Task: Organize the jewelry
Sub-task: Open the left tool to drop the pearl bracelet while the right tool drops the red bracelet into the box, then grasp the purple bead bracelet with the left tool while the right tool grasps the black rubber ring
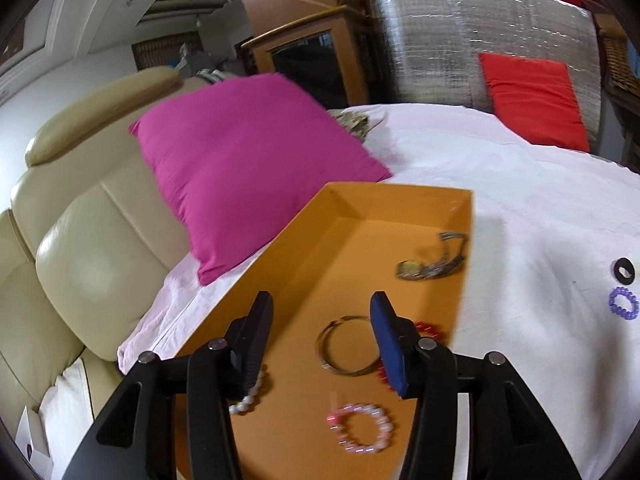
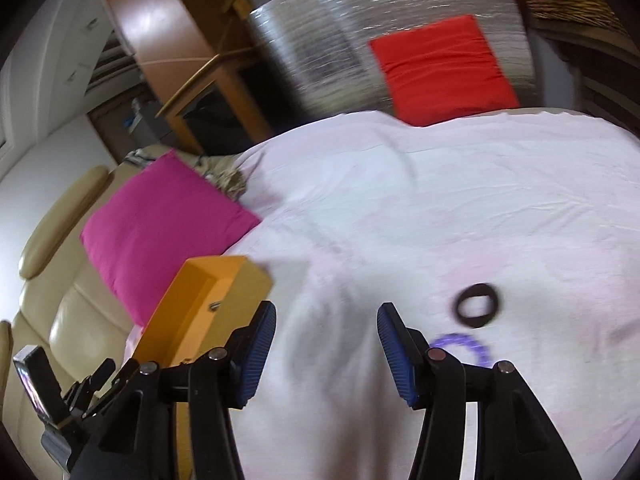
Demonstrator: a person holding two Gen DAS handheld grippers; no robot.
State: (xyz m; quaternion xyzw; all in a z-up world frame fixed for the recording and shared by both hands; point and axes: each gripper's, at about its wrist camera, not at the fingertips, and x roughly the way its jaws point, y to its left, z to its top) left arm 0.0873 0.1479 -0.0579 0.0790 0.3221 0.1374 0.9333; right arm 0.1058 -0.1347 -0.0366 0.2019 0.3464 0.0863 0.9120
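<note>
An orange box (image 1: pixel 400 196) lies on a white sheet (image 1: pixel 520 208). Inside it are a metal bangle (image 1: pixel 344 346), a pink bead bracelet (image 1: pixel 362 428), a white pearl bracelet (image 1: pixel 252 396) partly behind my left finger, a red bead bracelet (image 1: pixel 432 330) and a greenish watch-like piece (image 1: pixel 432 260). My left gripper (image 1: pixel 322 338) hovers open above the box, nothing between its pads. My right gripper (image 2: pixel 326 346) is open over bare sheet. A black ring (image 2: pixel 476 306) and a purple coil band (image 2: pixel 466 346) lie just right of its right finger. The orange box (image 2: pixel 208 280) is at its left.
A magenta cushion (image 1: pixel 248 160) leans against a cream leather sofa (image 1: pixel 80 248) behind the box. A red cushion (image 1: pixel 536 100) rests on a silver foil-covered block (image 1: pixel 460 40) at the sheet's far edge. Wooden furniture (image 1: pixel 304 52) stands beyond. The black ring (image 1: pixel 624 270) and purple band (image 1: pixel 624 303) show at right.
</note>
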